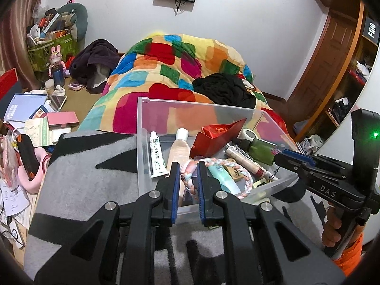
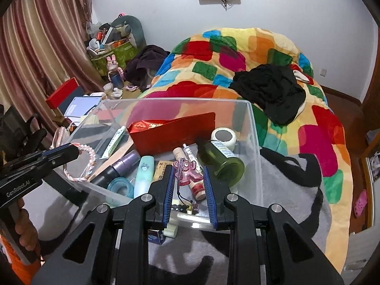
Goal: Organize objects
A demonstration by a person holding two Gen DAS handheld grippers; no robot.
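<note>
Nearest the lens, left gripper [image 1: 188,166] clenched on a braided pink, white and mint rope ring [image 1: 219,166], held over the near edge of the clear plastic storage bin [image 1: 142,128]. Right gripper [image 2: 187,173] parted around a translucent pink figure keychain [image 2: 187,174], its pads [image 2: 168,185] apart from it. Inside the bin: red foil pouch [image 2: 171,133], green glass bottle [image 2: 220,161], white tube [image 1: 156,154]. Bin resting on a grey and black blanket [image 1: 83,180].
</note>
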